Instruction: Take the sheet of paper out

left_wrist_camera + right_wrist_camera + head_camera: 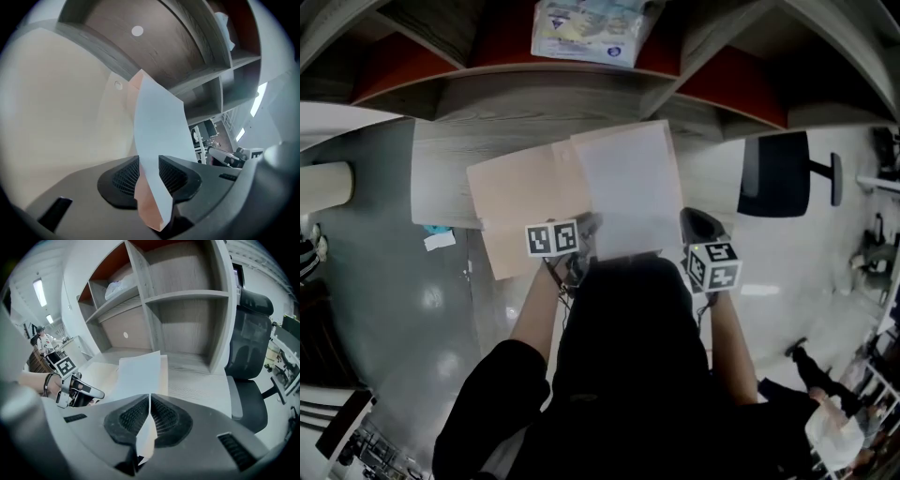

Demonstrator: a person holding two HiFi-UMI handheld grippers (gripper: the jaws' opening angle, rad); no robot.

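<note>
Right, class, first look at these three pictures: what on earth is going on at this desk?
A person is working two hand-held grippers at a desk under some shelves. The right gripper is shut on the near edge of a white sheet of paper, which lies partly on a tan folder. The left gripper has its jaws apart, with the edges of the sheet and the folder between them, unpinched. The sheet is not yet clear of the folder.

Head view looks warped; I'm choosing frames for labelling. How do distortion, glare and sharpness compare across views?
Head view: fisheye bows the shelf, glare on the floor. Left gripper view: sheet of paper close and soft, dark corners. Right gripper view: sharpest, shelf uprights curved.
</note>
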